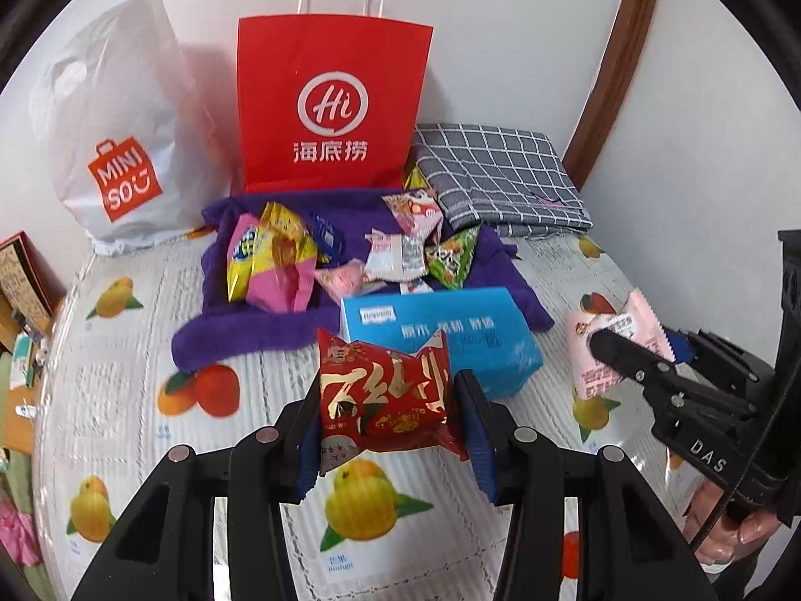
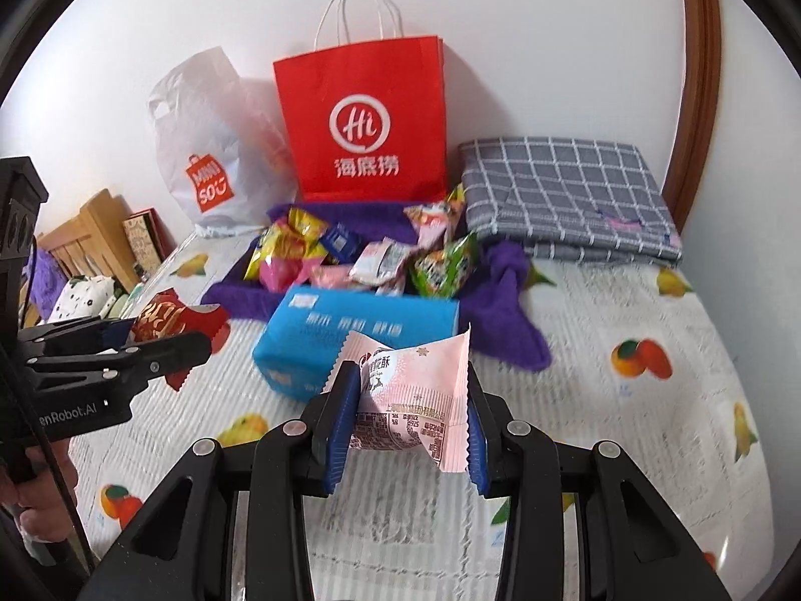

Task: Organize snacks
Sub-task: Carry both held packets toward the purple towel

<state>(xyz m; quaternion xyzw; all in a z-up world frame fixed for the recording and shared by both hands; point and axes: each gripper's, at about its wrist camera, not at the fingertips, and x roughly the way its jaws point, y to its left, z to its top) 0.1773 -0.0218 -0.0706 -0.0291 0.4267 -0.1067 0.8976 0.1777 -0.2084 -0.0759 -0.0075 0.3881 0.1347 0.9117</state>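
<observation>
Left wrist view shows the left gripper (image 1: 388, 413) pinching a shiny red snack packet (image 1: 385, 395) between its blue pads, above the fruit-print tablecloth (image 1: 125, 390). Right gripper (image 2: 405, 423) pinches a pale pink snack packet (image 2: 405, 390), near the blue tissue pack (image 2: 350, 330).

place: home bedroom | cues: fruit-print bed cover (image 2: 626, 300), folded plaid bedding (image 2: 565, 190), wooden headboard (image 2: 75, 245)

The left gripper (image 1: 388, 403) is clamped on a red foil snack packet (image 1: 385, 395), tilted downward. The right gripper (image 2: 408, 408), likewise tilted, pinches a pale pink snack packet (image 2: 405, 390). Fingers (image 1: 721, 536) wrap its handle.
</observation>
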